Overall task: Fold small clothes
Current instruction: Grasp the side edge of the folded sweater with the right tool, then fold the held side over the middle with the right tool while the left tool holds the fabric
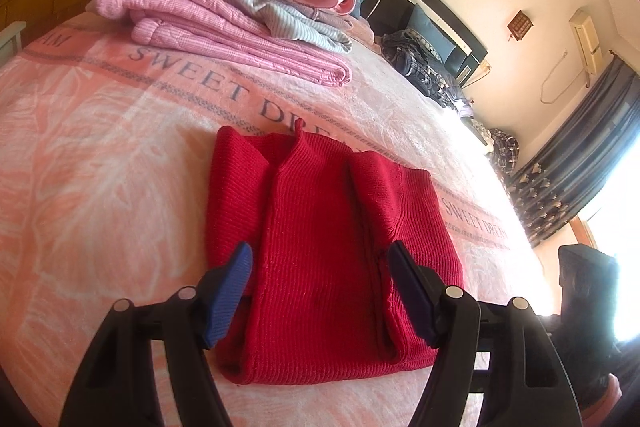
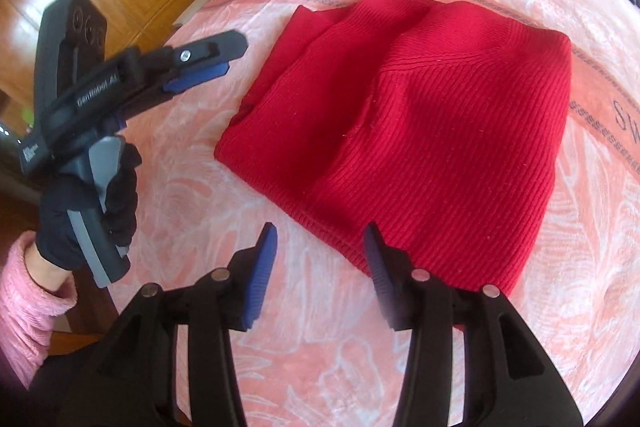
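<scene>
One red knitted garment [image 1: 320,247] lies folded flat on the bed's pink blanket [image 1: 100,167], its sides turned inward over the middle. One stack of folded clothes [image 1: 224,7], pink with some striped grey-blue pieces, sits further back near the headboard, well apart from the red piece. Two claws are in play. In the right wrist view the left claw [image 2: 208,61] hangs at the far left, held by a dark-gloved hand [image 2: 88,215] with a pink sleeve, above the blanket's left edge and apart from the garment; its own camera shows its blue pads spread wide, one to each side of the red knit's near end, gripping nothing. The right claw [image 2: 320,267] is also spread and empty, its right pad over the garment's near hem. Bare blanket stays open to the left of the garment and in front of it. Dark crumpled clothing [image 1: 424,67] lies along the far right of the bed.
</scene>
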Tool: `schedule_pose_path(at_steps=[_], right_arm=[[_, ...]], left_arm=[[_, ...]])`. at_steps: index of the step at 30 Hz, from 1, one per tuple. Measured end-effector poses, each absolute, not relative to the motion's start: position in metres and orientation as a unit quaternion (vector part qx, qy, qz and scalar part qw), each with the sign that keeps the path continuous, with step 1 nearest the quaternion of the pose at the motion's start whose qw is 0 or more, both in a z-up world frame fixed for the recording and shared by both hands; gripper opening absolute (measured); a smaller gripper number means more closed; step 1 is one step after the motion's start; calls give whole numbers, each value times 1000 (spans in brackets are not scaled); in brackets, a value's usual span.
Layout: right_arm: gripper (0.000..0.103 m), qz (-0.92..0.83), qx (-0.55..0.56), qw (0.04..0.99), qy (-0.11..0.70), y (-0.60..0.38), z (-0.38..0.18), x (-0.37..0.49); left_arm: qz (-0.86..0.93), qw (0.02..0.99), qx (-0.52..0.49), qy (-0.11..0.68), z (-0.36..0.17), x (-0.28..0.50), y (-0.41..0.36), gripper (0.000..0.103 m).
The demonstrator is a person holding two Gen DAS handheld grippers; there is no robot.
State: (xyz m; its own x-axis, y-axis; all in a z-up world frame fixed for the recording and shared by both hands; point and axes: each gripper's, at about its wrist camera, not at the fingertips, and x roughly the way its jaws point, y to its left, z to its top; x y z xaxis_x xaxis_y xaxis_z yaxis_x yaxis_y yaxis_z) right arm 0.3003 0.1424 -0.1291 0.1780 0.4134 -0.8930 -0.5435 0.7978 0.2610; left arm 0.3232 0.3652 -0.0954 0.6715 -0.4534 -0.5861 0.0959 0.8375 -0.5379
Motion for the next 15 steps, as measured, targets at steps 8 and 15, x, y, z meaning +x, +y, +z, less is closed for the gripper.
schedule_pose_path(at_steps=[8,15], right_arm=[[36,277,-127,774,555,163,-156,309],[6,311,11,760,571,116,-147,332]], left_arm=[[-156,875,-247,385,-104,324,366,71],[-178,850,-296,398,-111,330,365,71]])
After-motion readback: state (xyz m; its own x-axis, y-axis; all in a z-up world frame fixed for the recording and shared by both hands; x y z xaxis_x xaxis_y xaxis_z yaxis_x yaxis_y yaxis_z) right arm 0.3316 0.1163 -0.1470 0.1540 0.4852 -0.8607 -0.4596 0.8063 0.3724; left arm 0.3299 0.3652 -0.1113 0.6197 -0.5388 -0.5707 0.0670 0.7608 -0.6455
